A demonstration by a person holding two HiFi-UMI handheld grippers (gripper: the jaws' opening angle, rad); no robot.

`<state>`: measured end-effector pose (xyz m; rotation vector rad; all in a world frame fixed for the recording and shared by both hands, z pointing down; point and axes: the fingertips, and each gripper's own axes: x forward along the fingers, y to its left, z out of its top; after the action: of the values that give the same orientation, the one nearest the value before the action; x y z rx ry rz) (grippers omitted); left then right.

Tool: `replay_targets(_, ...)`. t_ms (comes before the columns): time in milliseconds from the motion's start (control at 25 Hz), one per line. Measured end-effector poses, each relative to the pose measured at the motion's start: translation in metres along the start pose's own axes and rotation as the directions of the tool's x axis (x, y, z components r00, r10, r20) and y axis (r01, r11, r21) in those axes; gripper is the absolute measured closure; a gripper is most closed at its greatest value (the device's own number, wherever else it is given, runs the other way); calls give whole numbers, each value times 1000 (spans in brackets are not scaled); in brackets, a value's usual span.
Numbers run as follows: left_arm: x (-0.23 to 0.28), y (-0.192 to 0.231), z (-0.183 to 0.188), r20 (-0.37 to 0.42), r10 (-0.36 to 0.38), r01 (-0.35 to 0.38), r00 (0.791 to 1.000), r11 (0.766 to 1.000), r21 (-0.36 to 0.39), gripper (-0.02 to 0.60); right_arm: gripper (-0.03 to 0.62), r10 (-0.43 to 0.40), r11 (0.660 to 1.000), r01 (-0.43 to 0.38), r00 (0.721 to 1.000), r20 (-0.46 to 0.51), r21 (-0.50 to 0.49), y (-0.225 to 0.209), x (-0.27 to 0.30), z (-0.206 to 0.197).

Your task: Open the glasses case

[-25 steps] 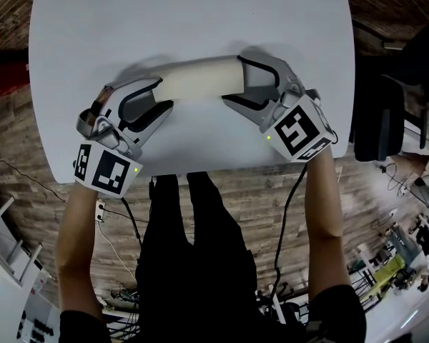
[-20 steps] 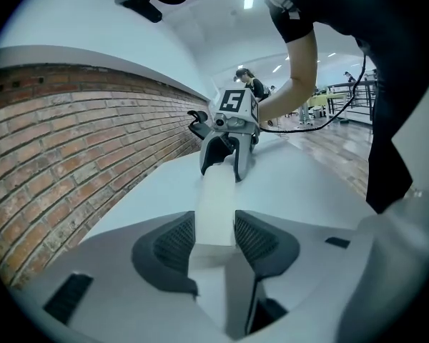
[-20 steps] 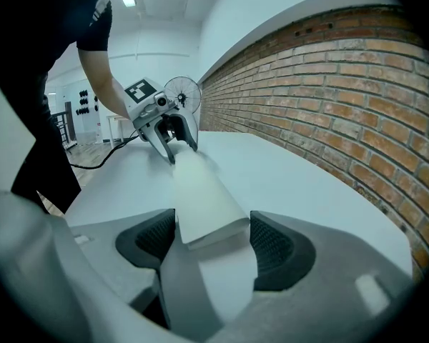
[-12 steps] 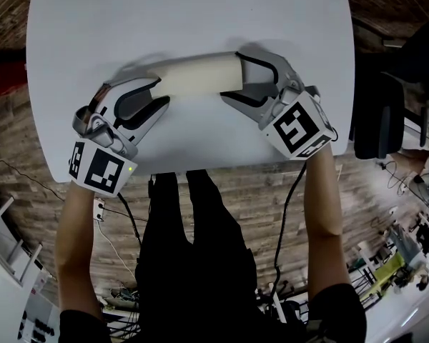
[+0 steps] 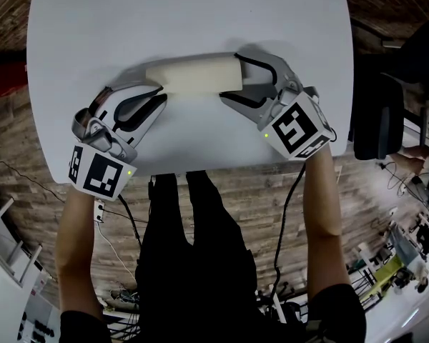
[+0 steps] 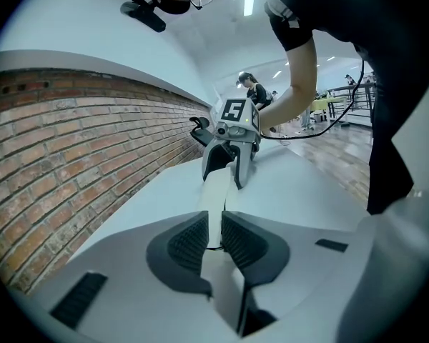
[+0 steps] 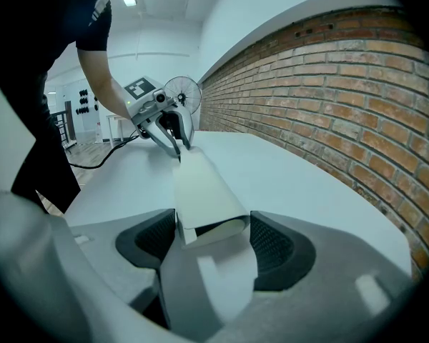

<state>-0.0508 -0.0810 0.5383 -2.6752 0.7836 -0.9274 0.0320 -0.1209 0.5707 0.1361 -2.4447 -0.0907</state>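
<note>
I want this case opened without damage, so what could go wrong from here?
1. The left tongs have just been closing on only a thin edge of the glasses case. With so little between them, that edge may slip out when pulled.
2. The right tongs clamp the other end across its width. A harder squeeze might deform the case, or pin it shut.

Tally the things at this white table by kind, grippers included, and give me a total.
glasses case: 1
grippers: 2, the left gripper, whose jaws have just been closing with the case's end between them, and the right gripper, clamped on the other end
total: 3
</note>
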Motion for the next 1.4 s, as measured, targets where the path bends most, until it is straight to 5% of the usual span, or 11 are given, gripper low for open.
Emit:
replay_targets(760, -3, 7, 3, -4, 23, -23, 1000, 1000, 1, 546, 270, -26, 1000, 26, 999, 32, 16, -6, -16, 3)
replay_targets(1400, 1, 26, 3, 1, 33, -33, 999, 996, -80, 548, 270, -42, 997, 38, 998, 54, 62, -5, -15, 1)
